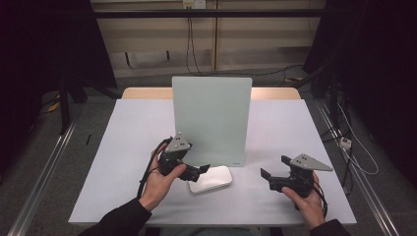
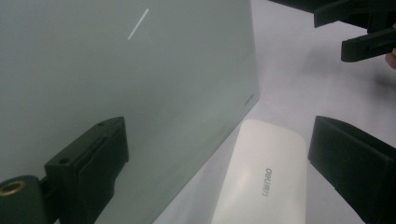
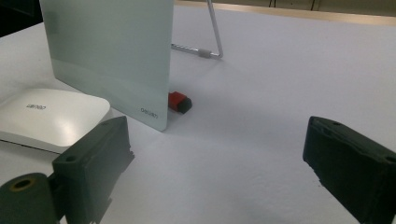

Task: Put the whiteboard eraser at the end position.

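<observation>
High view: the white table carries everything, and the pale green board stands upright near its middle, propped from behind on a wire stand. At the board's foot, touching or just short of its lower edge, lies the white eraser, flat on the table. My left gripper hovers just left of the eraser, jaws spread wide with nothing pinched; the eraser sits in front of them, free. My right gripper rests well to the right, jaws likewise released and empty. Smallest, a red and black piece lies behind the board's lower corner.
</observation>
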Demonstrator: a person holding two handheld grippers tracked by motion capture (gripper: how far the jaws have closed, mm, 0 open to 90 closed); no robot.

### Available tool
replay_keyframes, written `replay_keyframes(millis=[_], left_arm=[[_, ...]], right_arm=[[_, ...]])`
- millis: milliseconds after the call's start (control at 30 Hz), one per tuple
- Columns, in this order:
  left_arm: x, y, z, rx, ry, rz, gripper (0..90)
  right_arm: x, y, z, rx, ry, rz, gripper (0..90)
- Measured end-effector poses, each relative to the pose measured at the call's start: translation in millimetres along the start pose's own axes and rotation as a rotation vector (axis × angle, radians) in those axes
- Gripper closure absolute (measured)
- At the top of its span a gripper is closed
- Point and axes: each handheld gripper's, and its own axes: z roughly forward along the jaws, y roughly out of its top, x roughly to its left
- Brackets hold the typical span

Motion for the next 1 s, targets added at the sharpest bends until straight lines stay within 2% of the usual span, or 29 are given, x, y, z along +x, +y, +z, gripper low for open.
replay_keyframes(millis=[67,100,167,300,533,600,633,667,700,767,833,933,1000], left_arm=[[-0.1,0.0,-6.5,-0.031,0.040,0.042,5.3],[1.0,-0.1,-8.9,-0.041,0.048,0.043,5.0],[4.3,-0.8,-13.3,-0.053,0.046,0.024,4.9],[9.4,-4.6,-21.2,-0.054,0.051,0.016,4.6],[18.8,-19.3,-31.6,-0.043,0.104,-0.007,5.3],[20.8,-23.0,-35.8,-0.060,0.101,-0.007,5.4],[20.8,-24.9,-37.8,-0.065,0.116,-0.001,5.1],[21.0,-26.4,-40.1,-0.064,0.149,-0.005,5.0],[22.7,-27.9,-42.9,-0.070,0.160,-0.011,5.1],[25.6,-31.3,-47.8,-0.078,0.178,-0.034,5.0],[29.6,-34.2,-51.7,-0.049,0.189,-0.037,5.0],[33.9,-39.8,-57.5,-0.058,0.209,-0.071,5.2],[36.4,-43.0,-60.6,-0.044,0.217,-0.072,5.2]], right_arm=[[0.5,-0.1,-0.6,-0.002,0.002,0.001,7.3],[0.1,-0.2,-1.0,-0.001,0.001,-0.001,7.3],[0.0,-0.2,-1.2,-0.002,-0.001,0.003,7.3],[0.6,-0.1,-0.7,-0.001,0.001,0.001,7.3],[-0.2,-0.4,-1.3,0.001,-0.003,0.000,7.1],[0.0,-0.5,-1.5,0.000,-0.004,0.000,7.1],[-0.1,-0.6,-1.5,0.000,-0.004,0.001,7.1],[-0.1,-0.6,-1.6,0.000,-0.005,0.001,7.1],[-0.1,-0.7,-1.8,-0.001,-0.007,0.002,7.1],[0.1,-0.8,-2.1,-0.002,-0.007,0.005,7.1],[-0.2,-0.8,-2.3,-0.003,-0.008,0.006,7.1],[-0.3,-0.8,-2.0,0.000,-0.009,0.003,7.1],[-0.2,-0.8,-1.8,0.000,-0.009,0.002,7.1]])
